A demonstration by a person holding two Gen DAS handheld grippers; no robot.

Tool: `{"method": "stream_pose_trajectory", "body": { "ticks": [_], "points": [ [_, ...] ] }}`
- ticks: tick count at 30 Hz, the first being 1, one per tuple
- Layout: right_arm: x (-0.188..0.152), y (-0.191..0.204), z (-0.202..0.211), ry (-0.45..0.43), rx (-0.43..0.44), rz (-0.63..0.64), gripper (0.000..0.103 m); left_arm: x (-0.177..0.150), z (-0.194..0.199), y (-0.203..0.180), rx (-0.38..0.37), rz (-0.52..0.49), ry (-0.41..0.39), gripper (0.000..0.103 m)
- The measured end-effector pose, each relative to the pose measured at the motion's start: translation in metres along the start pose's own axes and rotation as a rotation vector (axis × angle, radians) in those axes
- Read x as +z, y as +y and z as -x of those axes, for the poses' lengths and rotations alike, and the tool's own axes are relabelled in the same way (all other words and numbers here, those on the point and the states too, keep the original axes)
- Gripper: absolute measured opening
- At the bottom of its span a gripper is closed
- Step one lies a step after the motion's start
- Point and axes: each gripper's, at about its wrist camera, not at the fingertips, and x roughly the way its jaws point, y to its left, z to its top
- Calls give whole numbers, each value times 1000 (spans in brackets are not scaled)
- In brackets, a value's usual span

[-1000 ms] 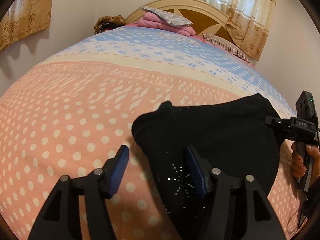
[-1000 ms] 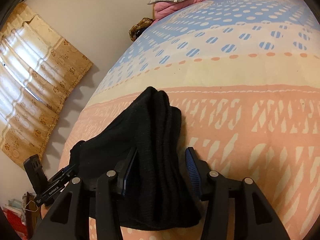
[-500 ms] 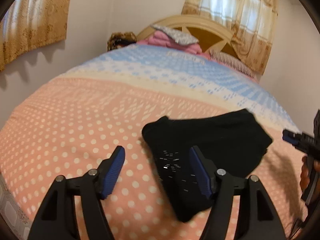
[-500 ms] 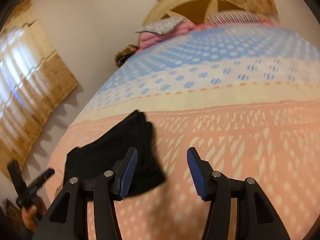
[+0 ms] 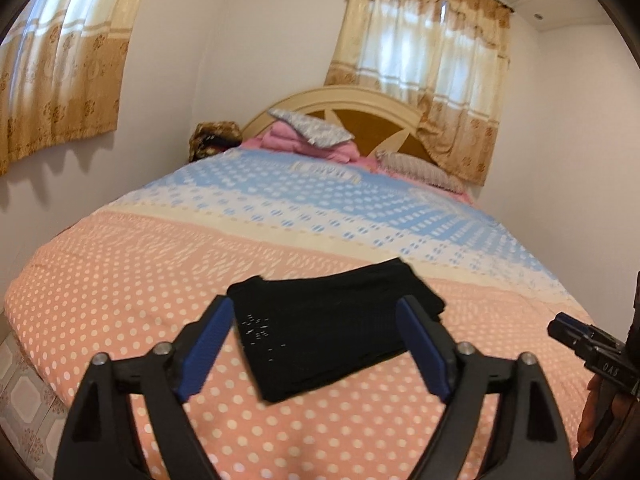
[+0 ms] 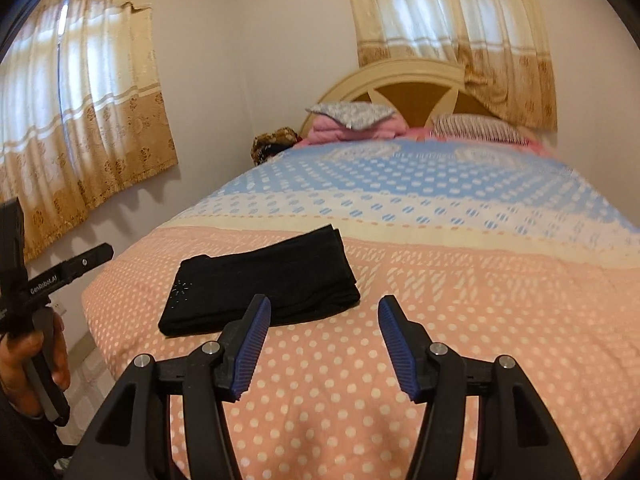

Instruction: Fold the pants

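The black pants [image 5: 332,324] lie folded into a flat rectangle on the pink dotted bedspread [image 5: 120,280], with small sparkles near one corner. My left gripper [image 5: 320,340] hangs above and short of them, its jaws opening wide, nothing between the pads. In the right wrist view the pants [image 6: 264,280] lie ahead and to the left of my right gripper [image 6: 324,344], whose jaws are opening over bare bedspread [image 6: 480,300] with nothing in them. Each gripper shows at the edge of the other's view, held by a hand [image 6: 36,356].
The bed runs back to a cream headboard [image 5: 360,104] with pink bedding and pillows [image 5: 312,136] piled against it. Curtained windows [image 6: 80,112] hang on the left and back walls. Tiled floor [image 5: 20,400] shows past the bed's left edge.
Both grippers have let go of the pants, opened wider and pulled back and up. The folded pants now lie farther away on the bed.
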Motion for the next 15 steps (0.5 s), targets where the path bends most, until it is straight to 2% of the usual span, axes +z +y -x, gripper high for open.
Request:
{"method": "stream_pose_trajectory", "body": {
  "ticks": [6,15],
  "points": [
    [2,4,20,-19,-8,-20,59,-2,8,-17,-17,-37,-17,88],
    [3,12,37,-46,-25,-17,59,-6,12,-21,-26,-32,-11,89]
  ]
}}
